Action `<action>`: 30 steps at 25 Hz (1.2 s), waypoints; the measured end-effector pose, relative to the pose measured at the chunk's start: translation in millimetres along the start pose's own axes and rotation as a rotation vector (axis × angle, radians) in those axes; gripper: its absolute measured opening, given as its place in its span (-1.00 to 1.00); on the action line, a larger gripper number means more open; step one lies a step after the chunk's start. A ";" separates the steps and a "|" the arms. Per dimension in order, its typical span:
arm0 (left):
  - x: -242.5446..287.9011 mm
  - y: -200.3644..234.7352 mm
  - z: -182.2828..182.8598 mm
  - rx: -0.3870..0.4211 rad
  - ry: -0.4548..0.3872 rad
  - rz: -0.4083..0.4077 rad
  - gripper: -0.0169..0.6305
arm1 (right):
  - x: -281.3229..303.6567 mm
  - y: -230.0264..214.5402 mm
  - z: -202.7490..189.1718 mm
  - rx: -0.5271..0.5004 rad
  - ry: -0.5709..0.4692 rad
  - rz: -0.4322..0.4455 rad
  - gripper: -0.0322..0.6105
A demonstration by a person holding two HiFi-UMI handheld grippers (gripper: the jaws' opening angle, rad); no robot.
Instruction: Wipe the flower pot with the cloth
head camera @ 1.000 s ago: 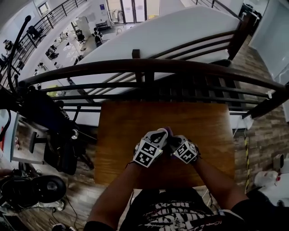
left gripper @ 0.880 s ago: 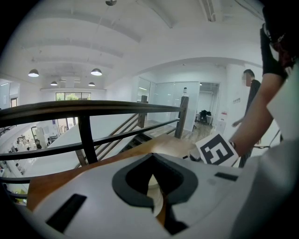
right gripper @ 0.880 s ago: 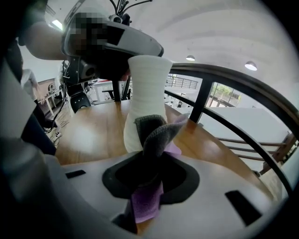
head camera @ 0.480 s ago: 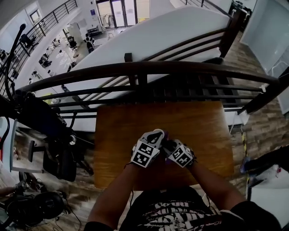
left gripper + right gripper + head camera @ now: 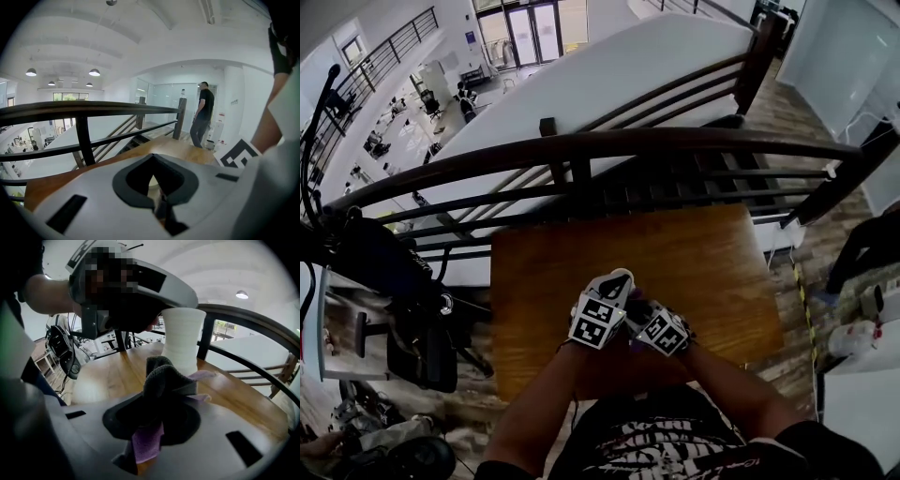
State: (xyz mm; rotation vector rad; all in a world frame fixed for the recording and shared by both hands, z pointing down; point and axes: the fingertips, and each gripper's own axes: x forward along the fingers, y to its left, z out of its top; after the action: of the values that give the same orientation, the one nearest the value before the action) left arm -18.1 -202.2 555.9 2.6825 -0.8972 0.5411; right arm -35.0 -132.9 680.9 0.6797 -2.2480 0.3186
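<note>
From the head view we cannot find the flower pot at all: the 2 grippers crowd together over the near half of the wooden table [image 5: 703, 272] and cover it. In the left gripper view only a pale sliver shows through the dark opening. The right gripper view gives us the flower pot [image 5: 183, 341] plainly. It is a white, matte, slightly flared cylinder, upright, with its base hidden behind the cloth [image 5: 164, 376]. That cloth is soft and nubbly, grey on 1 face and purple on the other (bunched into a peak). The right gripper [image 5: 154, 423] is clamped on it, and the peak lies against the pot's lower wall. The left gripper [image 5: 160, 201] has its jaws drawn nearly together on the pot's rim.
</note>
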 end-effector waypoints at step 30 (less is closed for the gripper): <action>57.4 -138.7 40.3 -0.039 -0.147 -0.121 -0.95 | -208.7 -97.6 -99.5 0.319 -0.179 -0.362 -0.66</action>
State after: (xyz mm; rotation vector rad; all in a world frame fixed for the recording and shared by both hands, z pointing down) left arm 120.8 -139.0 526.7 2.7471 -0.7667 0.3009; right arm 199.1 -94.1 599.1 1.3079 -2.2034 0.4539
